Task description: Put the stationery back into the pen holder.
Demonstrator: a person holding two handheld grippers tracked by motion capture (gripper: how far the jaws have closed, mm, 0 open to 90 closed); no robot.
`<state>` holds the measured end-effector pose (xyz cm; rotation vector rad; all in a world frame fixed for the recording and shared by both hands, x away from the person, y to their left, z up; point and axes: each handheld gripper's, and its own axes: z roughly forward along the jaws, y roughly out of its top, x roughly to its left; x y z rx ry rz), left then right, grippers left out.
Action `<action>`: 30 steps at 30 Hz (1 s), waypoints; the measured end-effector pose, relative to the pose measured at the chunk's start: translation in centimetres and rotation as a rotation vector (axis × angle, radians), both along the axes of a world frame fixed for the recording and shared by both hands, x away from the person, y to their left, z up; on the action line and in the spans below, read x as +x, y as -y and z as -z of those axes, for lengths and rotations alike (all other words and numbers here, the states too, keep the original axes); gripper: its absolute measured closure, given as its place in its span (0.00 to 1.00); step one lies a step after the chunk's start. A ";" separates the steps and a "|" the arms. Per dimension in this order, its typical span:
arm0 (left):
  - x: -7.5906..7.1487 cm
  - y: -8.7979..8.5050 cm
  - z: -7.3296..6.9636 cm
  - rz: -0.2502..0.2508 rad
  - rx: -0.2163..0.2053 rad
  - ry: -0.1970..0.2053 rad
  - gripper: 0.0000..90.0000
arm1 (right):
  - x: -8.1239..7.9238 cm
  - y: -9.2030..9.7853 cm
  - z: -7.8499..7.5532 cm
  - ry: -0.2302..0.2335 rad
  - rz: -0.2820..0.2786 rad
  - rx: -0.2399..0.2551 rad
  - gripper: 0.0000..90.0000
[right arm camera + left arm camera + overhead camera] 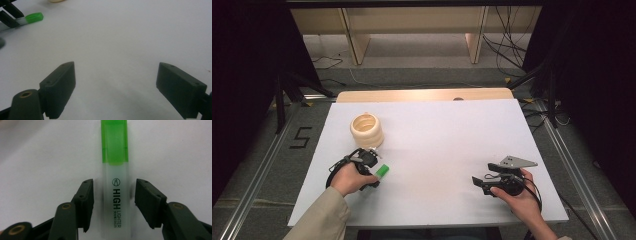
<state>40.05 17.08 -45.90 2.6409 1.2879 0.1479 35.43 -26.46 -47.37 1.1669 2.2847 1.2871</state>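
Left gripper (114,192) straddles a highlighter (115,195) lying flat on the white desk (442,150), jaws spread with a gap on each side; its long axis runs straight away between them, green cap outermost (towards the desk's middle); beyond stands a ribbed cream jar (367,130); grey floor surrounds.

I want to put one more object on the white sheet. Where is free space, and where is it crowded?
Free: the wide middle of the white sheet, between the left gripper and the right gripper, plus the far right part. Crowded: the left side, where the highlighter and the cream ribbed cup sit close together.
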 end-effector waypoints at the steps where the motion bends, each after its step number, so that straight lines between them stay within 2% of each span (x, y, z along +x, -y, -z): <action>1: 0.0 0.0 0.0 0.002 0.005 -0.003 0.56 | 0.0 0.0 0.0 0.001 0.000 0.000 0.19; 12: 0.3 0.3 0.2 0.029 0.026 -0.035 0.62 | 0.0 0.0 0.0 0.001 0.000 0.000 0.19; 30: 0.5 0.3 0.2 0.026 0.033 -0.053 0.69 | 0.0 0.0 0.0 0.001 0.000 0.000 0.19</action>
